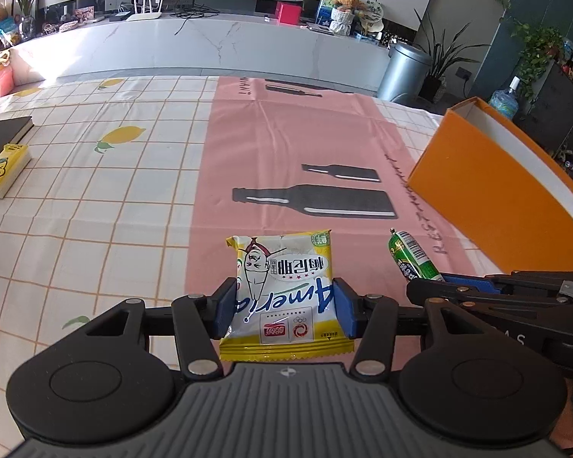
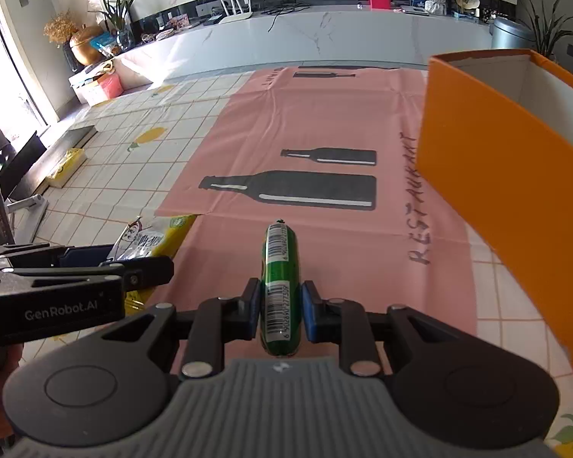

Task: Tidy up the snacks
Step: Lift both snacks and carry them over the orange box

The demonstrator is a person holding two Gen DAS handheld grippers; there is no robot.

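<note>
Orange box (image 2: 508, 191) stands open-topped at the right of the pink mat (image 1: 305, 145), presumably where the snacks go; its floor is hidden. Left gripper (image 1: 284, 307) clamps the yellow-and-white snack packet (image 1: 284, 286) left of the box, lifted. Right gripper (image 2: 279, 311) pinches the green sausage stick (image 2: 279, 286), nearer the box.

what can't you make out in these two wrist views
- Inside of the orange box: both views show only its outer wall and part of its white lining; its own walls hide any contents.
- Lower end of the green sausage: right wrist view, hidden behind the right gripper body.
- Snack packet small print: too small.
</note>
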